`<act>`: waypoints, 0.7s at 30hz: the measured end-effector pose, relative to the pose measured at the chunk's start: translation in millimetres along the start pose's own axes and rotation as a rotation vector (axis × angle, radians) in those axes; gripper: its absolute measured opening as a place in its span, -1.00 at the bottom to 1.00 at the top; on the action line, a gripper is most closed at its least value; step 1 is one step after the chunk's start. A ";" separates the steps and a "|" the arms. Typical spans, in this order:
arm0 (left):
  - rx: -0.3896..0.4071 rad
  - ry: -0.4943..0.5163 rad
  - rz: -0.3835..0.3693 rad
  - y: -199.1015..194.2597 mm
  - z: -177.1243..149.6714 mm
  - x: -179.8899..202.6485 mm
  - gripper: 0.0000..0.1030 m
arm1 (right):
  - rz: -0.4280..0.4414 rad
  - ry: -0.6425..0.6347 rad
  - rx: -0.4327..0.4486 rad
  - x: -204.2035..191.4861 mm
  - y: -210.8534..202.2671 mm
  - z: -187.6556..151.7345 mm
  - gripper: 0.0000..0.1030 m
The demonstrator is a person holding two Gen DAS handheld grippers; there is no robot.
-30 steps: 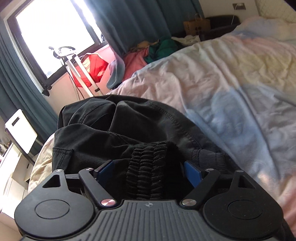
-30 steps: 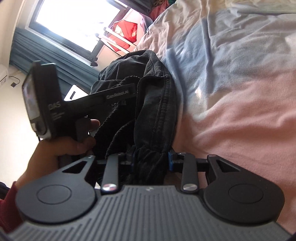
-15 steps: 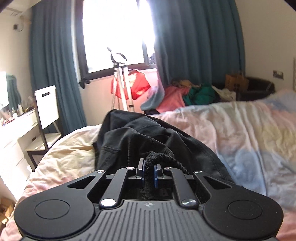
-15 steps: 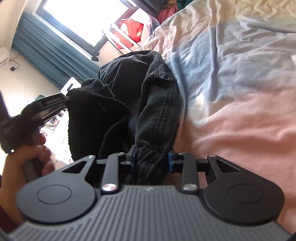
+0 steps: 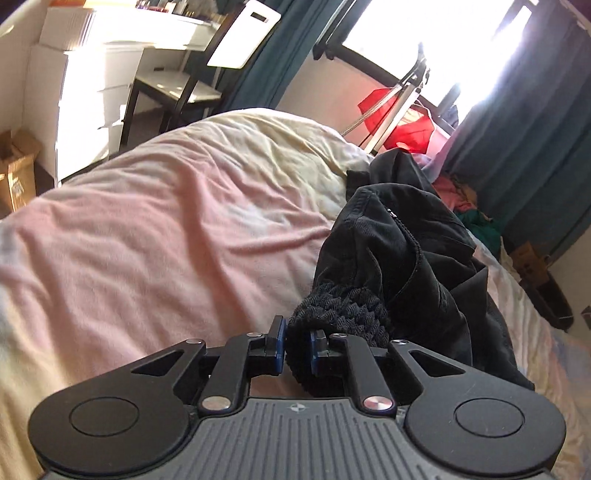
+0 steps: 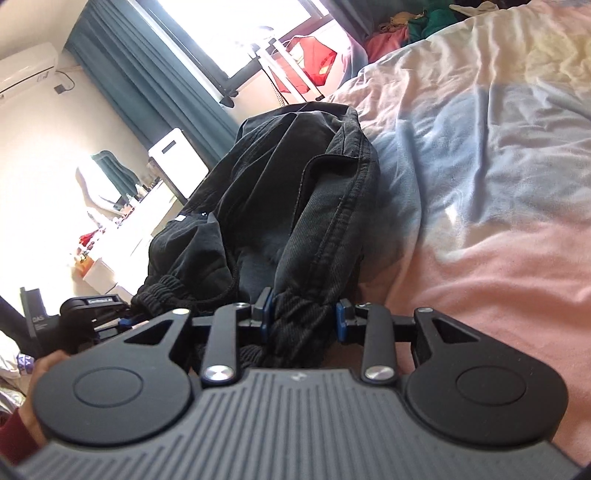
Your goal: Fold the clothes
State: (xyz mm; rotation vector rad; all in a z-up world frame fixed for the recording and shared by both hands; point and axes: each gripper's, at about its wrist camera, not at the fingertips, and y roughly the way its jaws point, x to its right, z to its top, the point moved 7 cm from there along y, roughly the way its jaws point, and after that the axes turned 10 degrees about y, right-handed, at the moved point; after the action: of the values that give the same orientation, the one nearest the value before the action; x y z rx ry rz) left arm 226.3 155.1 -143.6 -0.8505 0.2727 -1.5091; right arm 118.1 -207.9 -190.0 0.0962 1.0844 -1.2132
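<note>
Black trousers (image 5: 406,258) with a ribbed elastic waistband lie bunched on the pastel bed cover (image 5: 166,240). In the left wrist view my left gripper (image 5: 297,343) pinches a wad of the waistband between its blue pads, and its jaws are opening slightly. In the right wrist view my right gripper (image 6: 303,314) is shut on another part of the waistband, with the trousers (image 6: 295,184) running away from it over the bed cover (image 6: 480,184). The left gripper (image 6: 96,314) shows at the lower left there, held by a hand (image 6: 48,365).
A white chair (image 5: 240,33) and a white desk (image 5: 110,62) stand beyond the bed's far edge, with a cardboard box (image 5: 14,173) on the floor. A metal stand with a red bag (image 5: 399,110) and a heap of clothes (image 5: 476,218) are by the curtained window.
My left gripper has closed on the waistband, rolled over and swung sideways, pulling that part of the trousers away from the right gripper. The right gripper kept its hold and rolled a little.
</note>
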 end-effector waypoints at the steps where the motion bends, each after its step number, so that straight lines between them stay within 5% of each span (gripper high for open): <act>1: -0.006 -0.018 -0.004 -3.3 -2.3 -3.1 -0.72 | 0.003 0.012 -0.001 0.8 -0.1 0.8 -0.32; 4: -0.029 -0.065 -0.016 -18.3 -12.4 -8.1 -0.52 | 0.014 0.062 -0.003 4.9 0.5 3.9 -0.32; 9: -0.003 0.000 -0.020 -44.5 -7.6 -1.8 -0.10 | 0.011 0.084 -0.010 8.1 2.3 3.1 -0.32; 13: 0.005 -0.094 -0.207 -52.7 -7.7 16.0 0.11 | 0.010 0.094 -0.011 9.5 2.8 3.2 -0.32; 16: -0.063 -0.242 -0.379 -35.2 -18.7 28.7 0.23 | 0.008 0.100 -0.012 10.4 2.8 2.7 -0.31; 21: -0.167 -0.408 -0.460 3.8 -45.5 37.1 0.28 | 0.007 0.106 -0.012 11.9 2.5 2.7 -0.30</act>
State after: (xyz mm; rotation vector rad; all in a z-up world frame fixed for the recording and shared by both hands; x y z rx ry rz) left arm 203.3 105.4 -164.9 -1.3996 -0.1108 -1.7007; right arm 121.0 -216.8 -198.2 0.1565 1.1827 -1.2060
